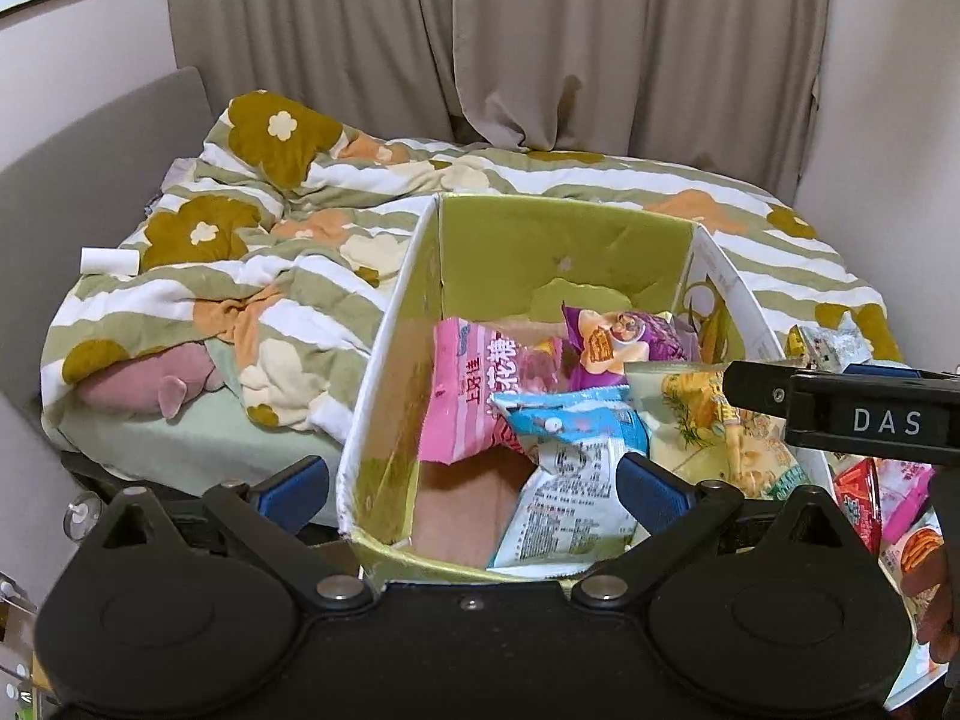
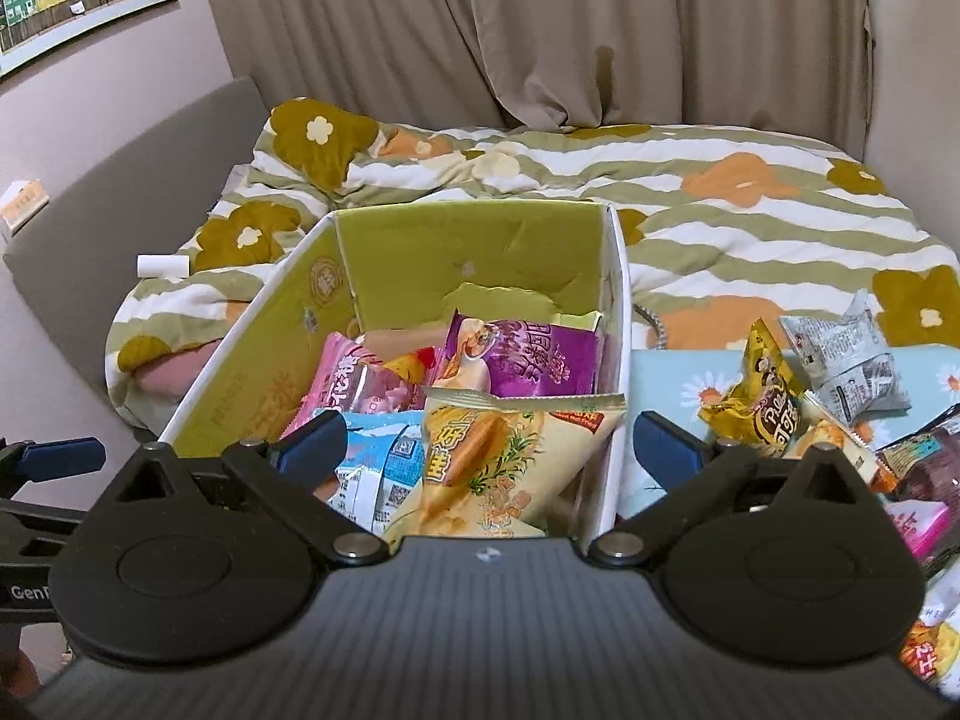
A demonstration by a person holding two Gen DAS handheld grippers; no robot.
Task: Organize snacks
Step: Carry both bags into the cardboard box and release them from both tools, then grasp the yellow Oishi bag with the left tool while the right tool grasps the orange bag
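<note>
An open cardboard box (image 1: 384, 324) with a green inside holds several snack bags: a pink one (image 1: 468, 390), a purple one (image 1: 624, 342), a blue-and-white one (image 1: 570, 480) and a cream chips bag (image 1: 720, 420). My left gripper (image 1: 474, 486) is open and empty just above the box's near edge. My right gripper (image 2: 489, 447) is open over the box (image 2: 288, 312), with the cream chips bag (image 2: 498, 462) lying between its fingers, not clamped. Loose snacks lie right of the box: a yellow bag (image 2: 762, 402) and a grey-white one (image 2: 852, 360).
The box stands at the foot of a bed with a striped flower quilt (image 1: 252, 252). A white roll (image 1: 108, 261) lies on the quilt at left. More snack packs (image 2: 924, 480) lie at far right. Curtains (image 2: 600, 30) hang behind the bed.
</note>
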